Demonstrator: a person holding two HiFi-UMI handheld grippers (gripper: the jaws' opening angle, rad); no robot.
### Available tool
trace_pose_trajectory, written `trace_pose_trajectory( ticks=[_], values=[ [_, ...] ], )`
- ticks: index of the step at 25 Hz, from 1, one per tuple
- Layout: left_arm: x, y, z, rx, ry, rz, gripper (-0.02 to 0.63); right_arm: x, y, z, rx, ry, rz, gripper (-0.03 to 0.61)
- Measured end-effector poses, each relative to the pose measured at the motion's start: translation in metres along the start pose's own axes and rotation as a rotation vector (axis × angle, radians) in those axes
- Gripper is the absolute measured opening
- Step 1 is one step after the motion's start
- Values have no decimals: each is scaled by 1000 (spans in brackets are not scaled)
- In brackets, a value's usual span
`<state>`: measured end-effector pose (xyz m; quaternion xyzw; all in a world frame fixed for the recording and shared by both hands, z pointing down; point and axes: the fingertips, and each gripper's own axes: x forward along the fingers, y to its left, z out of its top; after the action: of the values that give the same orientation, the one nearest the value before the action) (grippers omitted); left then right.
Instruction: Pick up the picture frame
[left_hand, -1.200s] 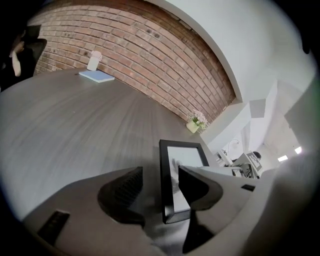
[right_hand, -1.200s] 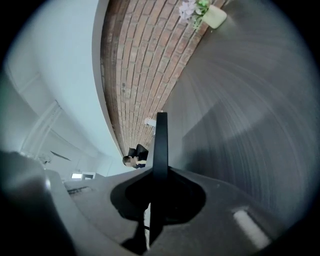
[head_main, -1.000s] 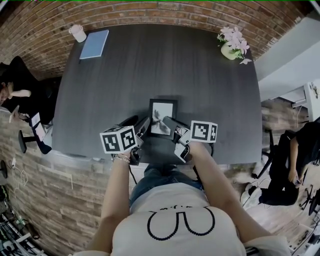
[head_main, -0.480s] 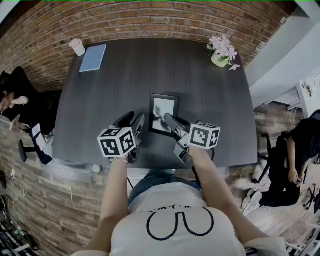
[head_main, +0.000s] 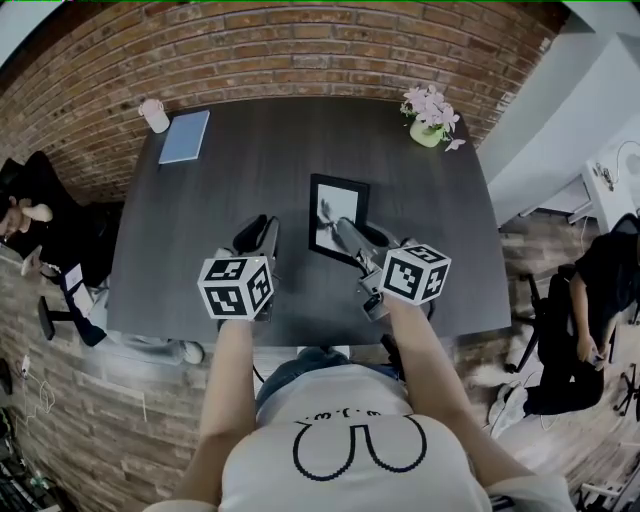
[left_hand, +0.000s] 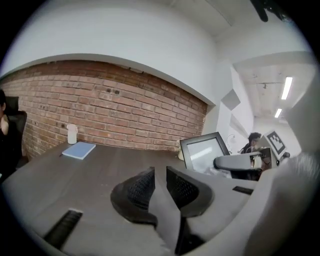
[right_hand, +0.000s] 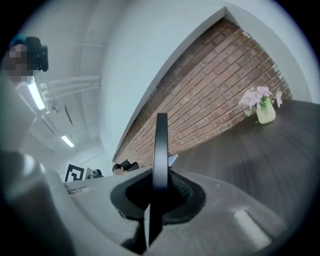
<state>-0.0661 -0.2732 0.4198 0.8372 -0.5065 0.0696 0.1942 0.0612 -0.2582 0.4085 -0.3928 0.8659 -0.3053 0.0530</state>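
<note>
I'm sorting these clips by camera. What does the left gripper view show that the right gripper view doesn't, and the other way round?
Only the left gripper view: the glass front of the picture frame and a white cup by the wall. Only the right gripper view: a vase of pink flowers, and the frame seen edge-on, gripped by the right gripper. Both: the frame, the brick wall and the dark table.

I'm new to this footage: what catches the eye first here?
The black picture frame, clamped edge-on in the right gripper over the dark table. Beside it the left gripper holds nothing, its jaws having just been closing. Pink flowers stand at the far right corner.
</note>
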Motion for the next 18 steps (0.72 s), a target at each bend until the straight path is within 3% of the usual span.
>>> trace_pose_trajectory(
  ticks=[7, 18],
  values=[
    [-6, -6, 34, 75, -111, 14, 2, -13, 5, 37, -138, -70, -75, 21],
    [-15, -14, 90, 212, -267, 40, -2, -26, 29, 90, -476, -187, -196, 20]
  ],
)
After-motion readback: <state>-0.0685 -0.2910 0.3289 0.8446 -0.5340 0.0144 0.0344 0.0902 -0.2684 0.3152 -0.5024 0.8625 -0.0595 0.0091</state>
